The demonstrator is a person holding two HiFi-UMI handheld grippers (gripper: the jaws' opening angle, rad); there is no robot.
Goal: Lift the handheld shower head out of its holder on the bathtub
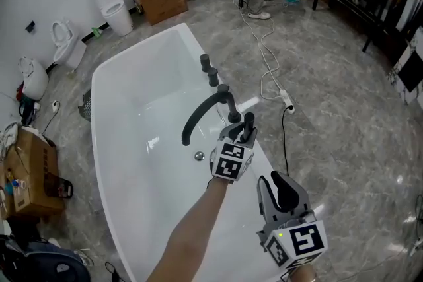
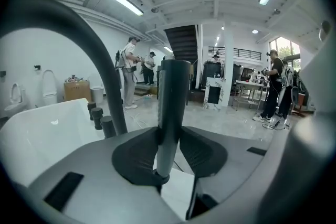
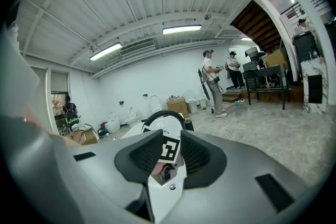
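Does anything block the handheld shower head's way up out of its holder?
Nothing visible does. The left claw is shut on the handheld shower head, and the space above it is free; the curved spout arches away at its side.

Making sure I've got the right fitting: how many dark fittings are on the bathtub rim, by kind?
Knobs: 3
Curved spout: 1
Handheld shower head: 1
Total: 5
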